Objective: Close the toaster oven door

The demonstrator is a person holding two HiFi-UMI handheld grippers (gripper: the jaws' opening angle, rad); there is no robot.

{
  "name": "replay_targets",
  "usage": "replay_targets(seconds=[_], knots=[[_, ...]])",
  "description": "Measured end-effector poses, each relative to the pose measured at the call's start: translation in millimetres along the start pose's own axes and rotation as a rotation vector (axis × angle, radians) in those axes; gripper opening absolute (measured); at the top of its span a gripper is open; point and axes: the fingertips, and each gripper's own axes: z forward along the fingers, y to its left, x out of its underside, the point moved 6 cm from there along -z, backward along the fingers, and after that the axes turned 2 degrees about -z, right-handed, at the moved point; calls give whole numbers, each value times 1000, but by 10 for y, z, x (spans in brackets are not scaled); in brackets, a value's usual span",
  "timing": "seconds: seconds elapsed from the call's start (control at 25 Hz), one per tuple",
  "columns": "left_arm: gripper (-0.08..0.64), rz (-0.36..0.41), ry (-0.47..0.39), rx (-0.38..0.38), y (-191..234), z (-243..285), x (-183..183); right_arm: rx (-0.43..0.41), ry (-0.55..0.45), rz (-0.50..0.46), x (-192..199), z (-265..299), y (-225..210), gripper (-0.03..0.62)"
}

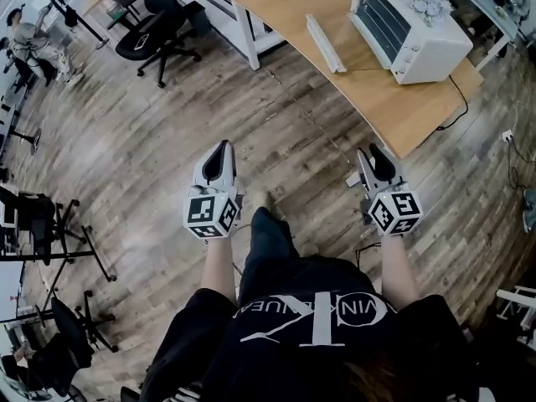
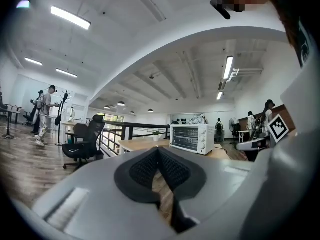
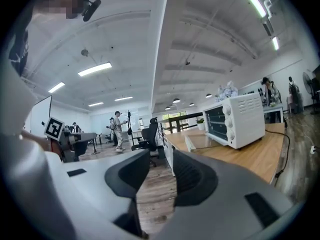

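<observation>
A white toaster oven (image 1: 412, 25) stands on the wooden table (image 1: 394, 111) at the upper right. Its glass door lies open and flat in front of it, ending in a white handle edge (image 1: 325, 44). Both grippers hang over the wooden floor, well short of the table. My left gripper (image 1: 220, 152) is shut with nothing in it, its pads meeting at the tip. My right gripper (image 1: 375, 157) is open and empty, close to the table's near corner. The oven (image 2: 192, 138) is far ahead in the left gripper view. The right gripper view has the oven (image 3: 235, 120) and its open door (image 3: 199, 142).
A black office chair (image 1: 161, 25) stands by the table's left end. More chairs and stands (image 1: 52, 224) line the left side. A black cable (image 1: 459, 99) runs from the oven over the table edge. A person (image 1: 32, 42) stands far off at the upper left.
</observation>
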Motion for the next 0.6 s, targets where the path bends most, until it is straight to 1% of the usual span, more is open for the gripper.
replay_targets(seconds=[0.12, 0.24, 0.36, 0.6], knots=[[10, 10, -13, 56, 145, 327, -93, 33, -7, 8, -64, 246, -42, 108], [11, 31, -16, 108, 366, 628, -174, 48, -7, -3, -140, 535, -1, 108], [10, 26, -13, 131, 640, 907, -250, 66, -1, -11, -207, 834, 53, 109], [11, 26, 14, 174, 1093, 1389, -266, 119, 10, 19, -225, 1362, 92, 109]])
